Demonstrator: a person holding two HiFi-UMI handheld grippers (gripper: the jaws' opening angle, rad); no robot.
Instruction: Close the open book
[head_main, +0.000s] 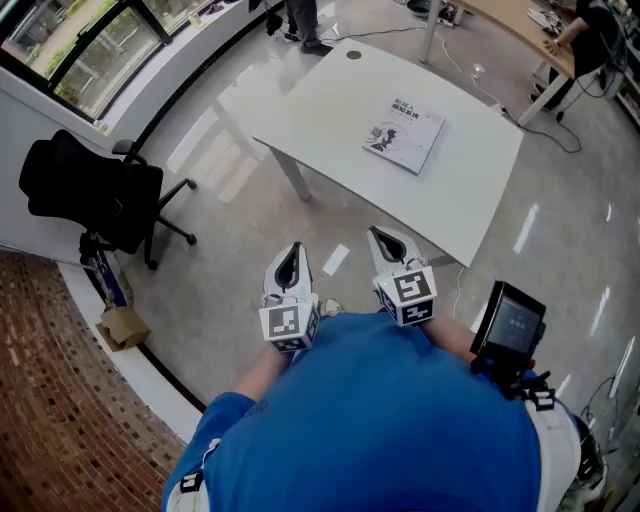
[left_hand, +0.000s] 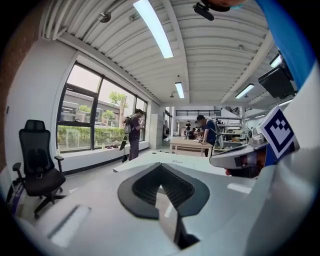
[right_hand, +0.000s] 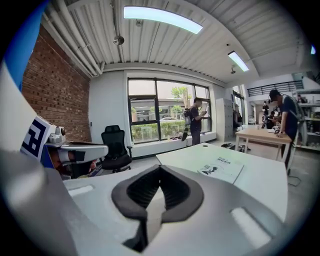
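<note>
Short of the table (head_main: 330, 105), left claw (head_main: 293, 250) and right claw (head_main: 378, 235) point forward, pressed together.

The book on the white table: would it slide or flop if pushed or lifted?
The book looks thin and flat, so it probably droops if lifted by one edge. The table looks smooth, so a push likely slides it.

Book (head_main: 404, 134) lies on the table (head_main: 320, 100), toward its right; office chair (head_main: 90, 190) stands off left; left gripper (head_main: 294, 250) and right gripper (head_main: 380, 235) side by side before the table's near edge
</note>
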